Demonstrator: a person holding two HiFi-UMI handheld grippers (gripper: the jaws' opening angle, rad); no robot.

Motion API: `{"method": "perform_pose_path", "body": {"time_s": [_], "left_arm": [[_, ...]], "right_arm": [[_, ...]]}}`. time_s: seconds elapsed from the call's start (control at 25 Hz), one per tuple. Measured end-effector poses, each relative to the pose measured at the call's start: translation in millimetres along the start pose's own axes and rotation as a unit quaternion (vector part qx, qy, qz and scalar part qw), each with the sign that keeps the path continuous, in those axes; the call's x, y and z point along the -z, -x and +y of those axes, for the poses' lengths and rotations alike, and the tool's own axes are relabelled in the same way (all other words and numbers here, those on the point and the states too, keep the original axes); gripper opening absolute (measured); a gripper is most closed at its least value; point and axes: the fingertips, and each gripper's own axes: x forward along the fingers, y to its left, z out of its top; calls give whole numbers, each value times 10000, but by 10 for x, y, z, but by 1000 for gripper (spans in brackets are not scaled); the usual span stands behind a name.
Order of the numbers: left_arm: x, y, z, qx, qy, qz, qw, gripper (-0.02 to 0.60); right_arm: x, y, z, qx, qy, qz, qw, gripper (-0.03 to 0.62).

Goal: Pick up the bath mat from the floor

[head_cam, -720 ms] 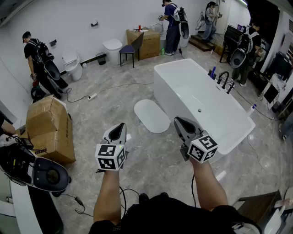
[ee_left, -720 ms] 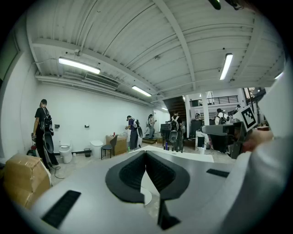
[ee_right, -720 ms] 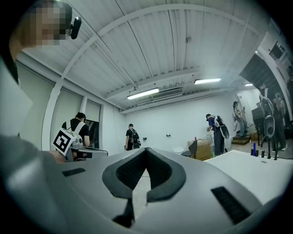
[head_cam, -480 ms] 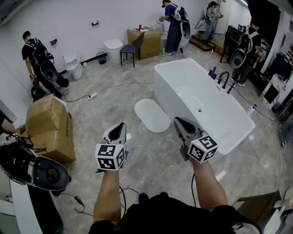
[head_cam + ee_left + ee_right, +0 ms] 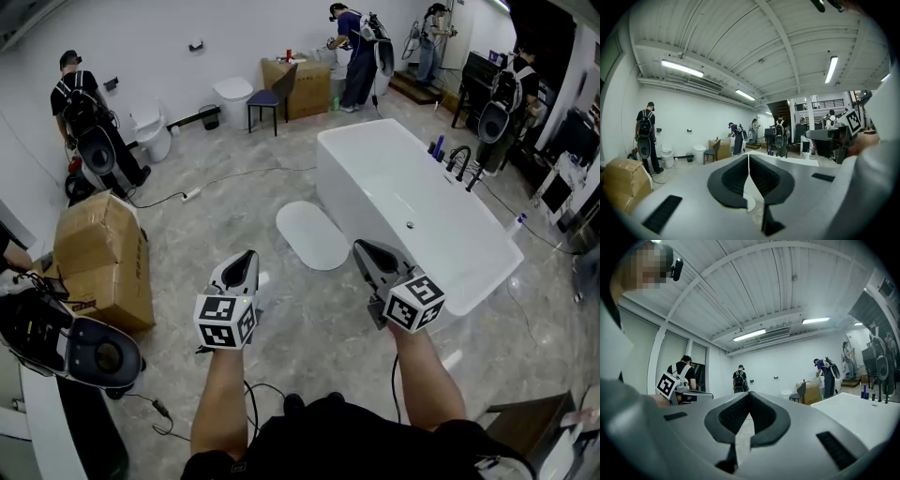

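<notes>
A white oval bath mat (image 5: 311, 236) lies flat on the grey marble floor, just left of the white bathtub (image 5: 412, 211). My left gripper (image 5: 249, 255) hangs in the air short of the mat's near left end, jaws shut and empty. My right gripper (image 5: 360, 247) floats near the mat's right end, beside the tub wall, also shut with nothing in it. In the left gripper view the jaws (image 5: 748, 157) meet tip to tip, a sliver of the mat (image 5: 748, 199) showing below them. The right gripper view shows its jaws (image 5: 750, 394) closed, pointing across the room.
Cardboard boxes (image 5: 98, 262) stand at the left, with a dark device (image 5: 70, 347) nearer me. A cable (image 5: 211, 183) crosses the floor beyond the mat. A toilet (image 5: 150, 131), a chair (image 5: 272, 98) and several people with backpacks line the far wall. Tub taps (image 5: 459, 164) sit at right.
The person at the far left has straightened up and shifted slightly right. Both grippers and the mat stay where they were.
</notes>
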Motion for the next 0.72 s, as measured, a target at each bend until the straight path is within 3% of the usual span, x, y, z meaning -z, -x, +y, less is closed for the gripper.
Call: {"method": "perform_pose_path", "body": {"time_s": [0.16,0.28,0.72], "left_arm": [[-24,19,-19,-35,0,-74,10000,29],[-22,22,-24,-36,45,-60,10000,137],[48,16,-152,62,152,27,9999,279]], "right_arm": [[-8,20,17,-30,64,-3,10000,57],[-14,36,16,-39,47,-5,10000,94],[87,114,5,-98,-100,183,9997,258]]}}
